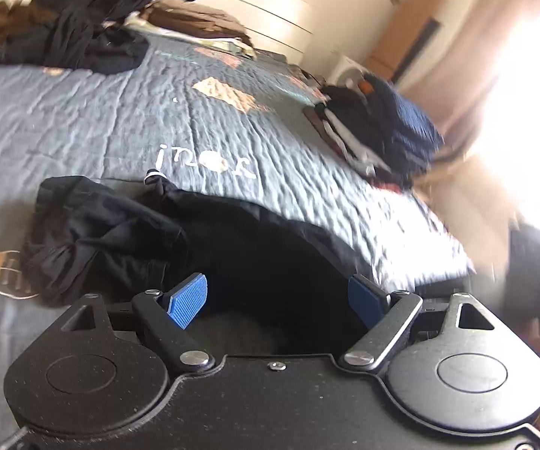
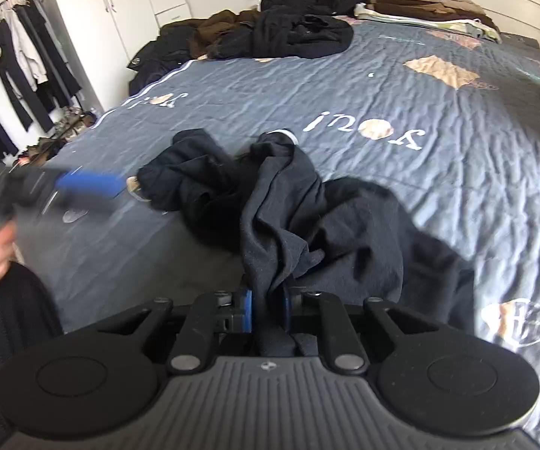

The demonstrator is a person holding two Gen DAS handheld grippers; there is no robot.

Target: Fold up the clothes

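The crumpled black cotton garment lay bunched on the grey-blue quilted bed cover, near its front edge. The right tongs were pressed together on a fold of it, probably to anchor that side. The left tongs stood spread and empty above the cloth, likely free to seek another edge.

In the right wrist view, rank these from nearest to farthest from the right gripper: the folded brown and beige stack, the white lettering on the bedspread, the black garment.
1. black garment: clamped in the jaws of the right gripper, bottom centre.
2. white lettering: mid-bed, right of centre.
3. folded brown and beige stack: far end of the bed, upper right.
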